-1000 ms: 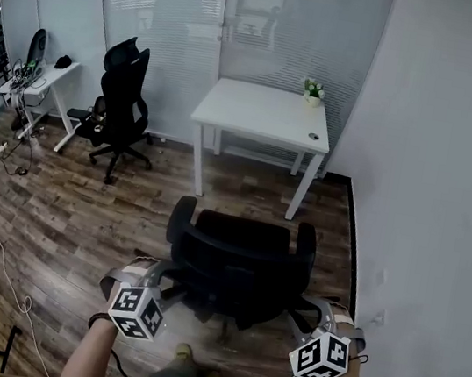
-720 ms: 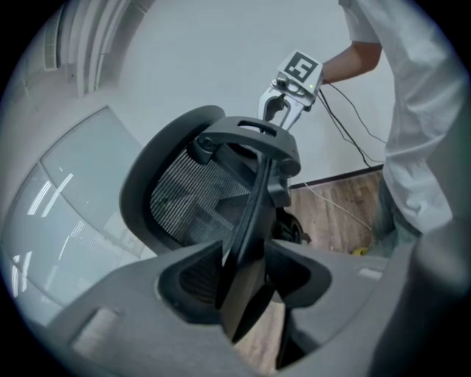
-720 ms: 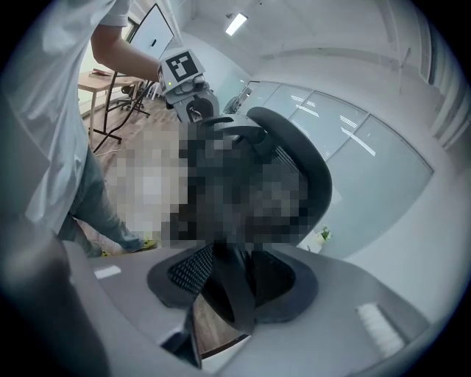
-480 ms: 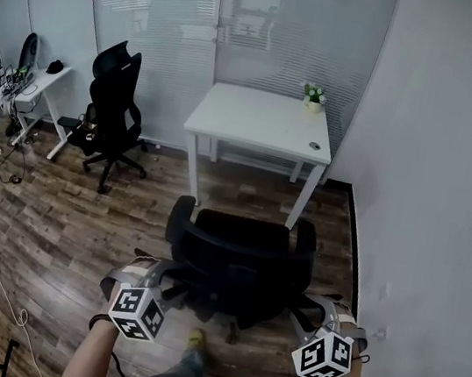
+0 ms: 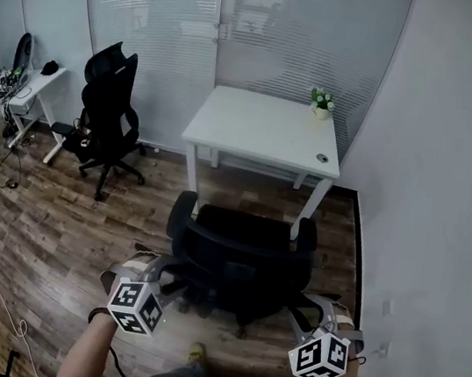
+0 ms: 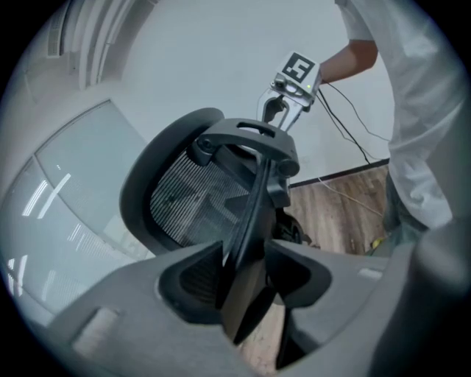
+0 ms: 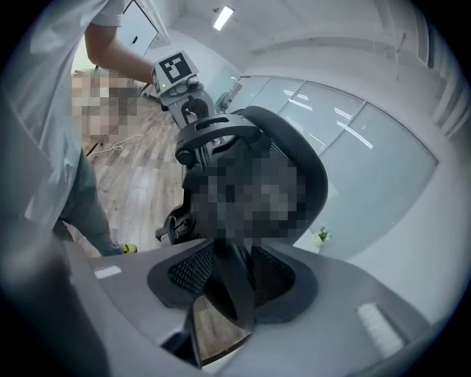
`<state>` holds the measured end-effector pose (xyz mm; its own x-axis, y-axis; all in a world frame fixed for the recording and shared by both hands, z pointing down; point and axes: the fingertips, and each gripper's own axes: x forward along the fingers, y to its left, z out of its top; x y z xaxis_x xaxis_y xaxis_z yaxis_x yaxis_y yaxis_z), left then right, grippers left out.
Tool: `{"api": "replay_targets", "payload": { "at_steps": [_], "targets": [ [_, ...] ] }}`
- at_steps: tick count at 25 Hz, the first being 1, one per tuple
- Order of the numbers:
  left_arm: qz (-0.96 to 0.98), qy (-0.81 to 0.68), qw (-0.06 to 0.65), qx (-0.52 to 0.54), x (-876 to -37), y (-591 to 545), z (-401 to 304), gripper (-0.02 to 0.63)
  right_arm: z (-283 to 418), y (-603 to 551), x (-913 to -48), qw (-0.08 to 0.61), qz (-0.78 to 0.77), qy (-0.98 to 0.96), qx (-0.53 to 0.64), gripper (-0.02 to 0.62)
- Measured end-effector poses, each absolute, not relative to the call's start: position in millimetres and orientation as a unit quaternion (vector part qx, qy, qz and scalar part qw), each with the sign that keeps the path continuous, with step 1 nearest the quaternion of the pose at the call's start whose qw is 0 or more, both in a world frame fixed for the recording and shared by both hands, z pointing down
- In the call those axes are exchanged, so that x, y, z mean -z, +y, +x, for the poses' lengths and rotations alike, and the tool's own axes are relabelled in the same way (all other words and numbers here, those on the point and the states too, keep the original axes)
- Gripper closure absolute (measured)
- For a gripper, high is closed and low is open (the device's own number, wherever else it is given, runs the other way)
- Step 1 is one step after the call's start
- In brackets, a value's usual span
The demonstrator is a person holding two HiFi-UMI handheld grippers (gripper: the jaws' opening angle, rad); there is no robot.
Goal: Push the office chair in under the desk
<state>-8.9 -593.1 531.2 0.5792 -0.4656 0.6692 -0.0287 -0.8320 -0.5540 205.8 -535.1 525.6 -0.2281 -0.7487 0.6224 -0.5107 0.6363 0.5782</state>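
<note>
Chair (image 5: 238, 256) nearer desk (image 5: 263, 130), L hand-held gripper (image 5: 151, 263) & R hand-held gripper (image 5: 314, 304) clamping it.

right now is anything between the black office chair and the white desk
Nothing visible: the wooden floor between the black mesh office chair and the white rectangular desk is bare, and the space under the desk looks open.

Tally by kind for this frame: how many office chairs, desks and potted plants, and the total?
Black office chairs: 2, the near chair and the far chair.
White desks: 2, the centre desk and the left desk.
Potted plant: 1, on the centre desk.
Total: 5.
</note>
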Motion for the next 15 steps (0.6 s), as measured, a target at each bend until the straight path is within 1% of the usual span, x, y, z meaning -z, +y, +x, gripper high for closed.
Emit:
{"api": "replay_targets", "payload": {
  "at_steps": [15],
  "targets": [
    [-0.859,0.130,0.261,0.422,-522,-758,-16,0.430,196,-691,-516,0.470,0.422,-0.766,0.118,0.439]
  ]
}}
